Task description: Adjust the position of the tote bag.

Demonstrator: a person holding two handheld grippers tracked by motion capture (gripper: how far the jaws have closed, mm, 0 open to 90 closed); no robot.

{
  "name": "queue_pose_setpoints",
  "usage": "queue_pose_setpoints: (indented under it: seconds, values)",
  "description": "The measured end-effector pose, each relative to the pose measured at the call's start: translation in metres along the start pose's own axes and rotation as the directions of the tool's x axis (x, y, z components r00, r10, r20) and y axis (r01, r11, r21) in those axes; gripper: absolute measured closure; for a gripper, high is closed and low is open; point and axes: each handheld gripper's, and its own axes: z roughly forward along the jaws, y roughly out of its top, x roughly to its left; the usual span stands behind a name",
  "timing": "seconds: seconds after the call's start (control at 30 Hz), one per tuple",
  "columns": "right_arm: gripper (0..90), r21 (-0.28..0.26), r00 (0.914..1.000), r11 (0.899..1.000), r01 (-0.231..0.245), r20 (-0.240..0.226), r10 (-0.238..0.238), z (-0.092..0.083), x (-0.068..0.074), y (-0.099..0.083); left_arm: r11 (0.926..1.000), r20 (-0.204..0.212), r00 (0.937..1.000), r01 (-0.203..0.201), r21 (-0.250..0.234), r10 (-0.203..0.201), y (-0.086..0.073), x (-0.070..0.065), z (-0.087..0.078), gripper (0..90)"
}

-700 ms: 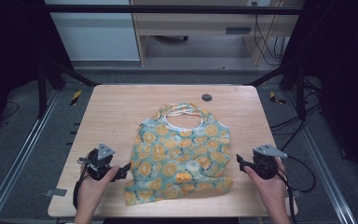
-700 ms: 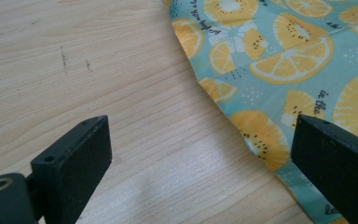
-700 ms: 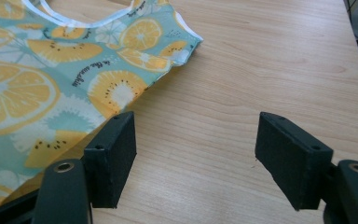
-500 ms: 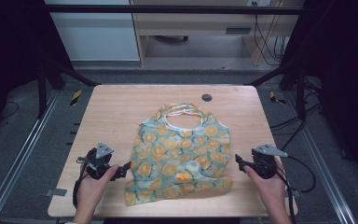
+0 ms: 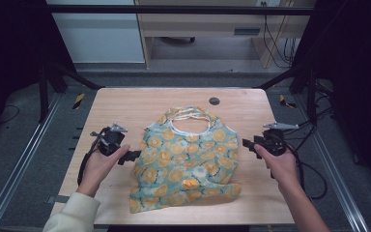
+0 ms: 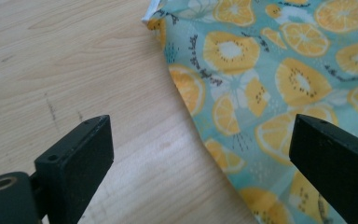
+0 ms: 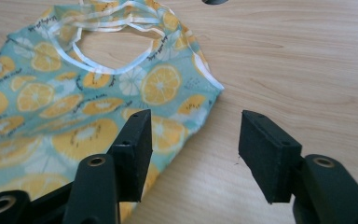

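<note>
Two open grippers, left (image 5: 131,156) and right (image 5: 248,143), flank a crumpled, orange-slice-printed cloth bag (image 5: 188,162), holding nothing.

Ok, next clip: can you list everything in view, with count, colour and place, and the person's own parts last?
bag: one, light blue with orange slices and white handles, flat at the table's middle.
table: one, light wood, centre.
round disc: one, dark grey, on the table's far edge beyond the bag.
cabinet: one, pale wood, on the floor behind the table.
left gripper: one, black, jaws open, at the bag's left edge.
right gripper: one, black, jaws open, just off the bag's right edge.
hands: two, one on each gripper.
</note>
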Motion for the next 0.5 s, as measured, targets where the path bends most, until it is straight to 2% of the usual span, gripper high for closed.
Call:
queue_pose_setpoints:
  seconds: [0.07, 0.1, 0.13, 0.17, 0.27, 0.4, 0.47, 0.5]
  values:
    - [45.7, 0.009, 0.9999, 1.000, -0.013, -0.009, 0.013, 0.003, -0.002, 0.004, 0.9999, -0.001, 1.0000, -0.003, 0.011, 0.003, 0.005, 0.002, 0.002, 6.3]
    - [47.6, 0.019, 0.9975, 0.998, -0.066, -0.025, 0.066, 0.014, -0.008, 0.014, 0.9993, -0.001, 0.9999, -0.014, 0.035, 0.014, 0.017, 0.005, 0.008, 6.3]
    - [47.6, 0.019, 0.9975, 0.998, -0.066, -0.025, 0.066, 0.014, -0.008, 0.014, 0.9993, -0.001, 0.9999, -0.014, 0.035, 0.014, 0.017, 0.005, 0.008, 6.4]
    - [47.9, 0.027, 0.9952, 0.995, -0.094, -0.024, 0.094, 0.025, -0.012, 0.021, 0.9990, -0.002, 0.9999, -0.015, 0.041, 0.015, 0.021, 0.006, 0.011, 6.4]
    - [48.1, 0.040, 0.9938, 0.993, -0.109, -0.016, 0.110, 0.039, -0.015, 0.028, 0.9991, 0.018, 0.9998, 0.001, 0.043, -0.002, 0.036, 0.013, 0.021, 6.7]
    - [42.8, 0.025, 0.9899, 0.990, -0.140, 0.027, 0.140, 0.055, -0.016, 0.033, 0.9988, 0.023, 0.9996, 0.017, 0.045, -0.018, 0.045, 0.018, 0.032, 7.5]
    - [38.6, 0.025, 0.9883, 0.990, -0.136, 0.074, 0.134, 0.061, -0.013, 0.032, 0.9985, 0.031, 0.9989, 0.035, 0.042, -0.036, 0.046, 0.020, 0.037, 7.6]
    - [36.9, 0.030, 0.9880, 0.993, -0.112, 0.110, 0.109, 0.064, -0.011, 0.031, 0.9981, 0.036, 0.9983, 0.044, 0.043, -0.045, 0.047, 0.021, 0.040, 7.8]
